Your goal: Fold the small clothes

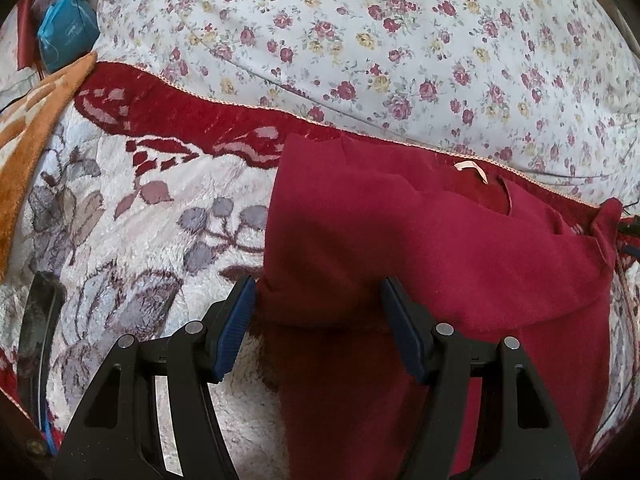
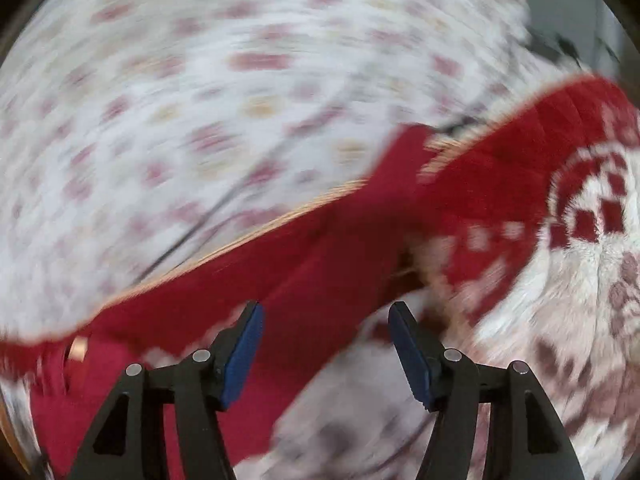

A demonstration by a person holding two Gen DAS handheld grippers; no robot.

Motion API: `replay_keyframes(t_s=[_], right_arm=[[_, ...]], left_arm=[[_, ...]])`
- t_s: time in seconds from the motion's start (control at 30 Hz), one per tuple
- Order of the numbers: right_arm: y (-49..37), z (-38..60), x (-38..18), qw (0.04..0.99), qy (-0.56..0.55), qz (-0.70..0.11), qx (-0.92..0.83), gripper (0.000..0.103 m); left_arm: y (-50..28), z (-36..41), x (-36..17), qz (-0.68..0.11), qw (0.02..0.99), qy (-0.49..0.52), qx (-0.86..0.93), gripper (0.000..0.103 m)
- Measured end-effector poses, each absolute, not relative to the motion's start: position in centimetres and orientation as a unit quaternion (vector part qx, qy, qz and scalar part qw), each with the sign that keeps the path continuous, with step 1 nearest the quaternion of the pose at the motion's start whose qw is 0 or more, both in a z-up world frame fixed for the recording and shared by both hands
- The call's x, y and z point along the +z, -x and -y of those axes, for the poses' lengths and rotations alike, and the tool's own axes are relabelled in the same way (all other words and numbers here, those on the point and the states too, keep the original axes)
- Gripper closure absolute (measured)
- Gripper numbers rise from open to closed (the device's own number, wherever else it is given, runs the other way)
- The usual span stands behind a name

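A small dark red shirt (image 1: 420, 248) lies on a fluffy white blanket with a red border (image 1: 132, 240); its neck label (image 1: 472, 168) faces up and one side is folded over. My left gripper (image 1: 318, 292) is open, its blue pads on either side of the folded lower edge, not closed on it. In the blurred right wrist view, my right gripper (image 2: 326, 316) is open and empty above a sleeve or edge of the red shirt (image 2: 320, 264).
A floral white pillow or quilt (image 1: 400, 40) lies behind the blanket. An orange cloth (image 1: 36, 120) and a blue bag (image 1: 68, 36) are at the far left. The blanket's red patterned border (image 2: 540, 152) runs right.
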State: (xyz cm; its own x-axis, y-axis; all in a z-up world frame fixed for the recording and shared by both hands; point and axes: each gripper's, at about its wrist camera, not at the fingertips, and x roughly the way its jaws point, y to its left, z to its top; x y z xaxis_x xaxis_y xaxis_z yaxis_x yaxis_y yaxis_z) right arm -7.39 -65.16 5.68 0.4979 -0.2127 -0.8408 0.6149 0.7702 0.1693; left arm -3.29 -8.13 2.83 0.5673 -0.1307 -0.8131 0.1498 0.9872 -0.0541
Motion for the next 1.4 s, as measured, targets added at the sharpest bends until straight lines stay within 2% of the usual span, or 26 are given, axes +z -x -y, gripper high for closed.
replay_keyframes(t_s=[0.23, 0.37, 0.4, 0.47, 0.57, 0.77, 0.9, 1.0, 1.1, 1.2, 1.4], right_arm=[[5.9, 71.8, 4.3, 0.835, -0.286, -0.397, -0.251, 0.043], [4.2, 72.6, 3.0, 0.842, -0.292, -0.392, -0.229, 0.068], [3.7, 72.5, 2.9, 0.842, -0.28, -0.4, -0.229, 0.081], [3.5, 72.5, 2.9, 0.84, -0.281, -0.405, -0.228, 0.096], [5.2, 71.5, 5.6, 0.857, -0.282, -0.374, -0.215, 0.097], [10.4, 69.4, 16.4, 0.905, -0.261, -0.3, -0.155, 0.097], [11.4, 64.0, 22.3, 0.928, -0.226, -0.286, -0.073, 0.097], [11.4, 58.9, 24.7, 0.935, -0.199, -0.294, -0.004, 0.097], [9.0, 51.3, 25.1, 0.927, -0.168, -0.325, 0.078, 0.097], [6.9, 44.2, 23.3, 0.913, -0.135, -0.359, 0.138, 0.097], [2.2, 30.2, 12.6, 0.869, -0.137, -0.425, 0.212, 0.097]], left_arm=[[2.6, 8.6, 2.3, -0.456, 0.887, -0.014, -0.075, 0.037], [2.6, 8.7, 2.3, -0.454, 0.888, -0.016, -0.074, 0.037], [2.5, 8.7, 2.3, -0.454, 0.888, -0.016, -0.074, 0.037], [2.5, 8.6, 2.3, -0.455, 0.887, -0.012, -0.074, 0.037], [2.6, 8.4, 2.6, -0.454, 0.888, -0.006, -0.077, 0.037], [3.5, 7.2, 4.8, -0.431, 0.899, 0.016, -0.075, 0.037], [4.1, 6.1, 6.3, -0.411, 0.908, 0.031, -0.073, 0.037], [4.4, 5.0, 7.1, -0.403, 0.911, 0.046, -0.07, 0.037], [4.6, 3.7, 7.7, -0.398, 0.913, 0.064, -0.066, 0.037], [4.4, 2.4, 7.9, -0.396, 0.912, 0.083, -0.063, 0.037], [3.6, 1.3, 7.2, -0.406, 0.906, 0.102, -0.064, 0.037]])
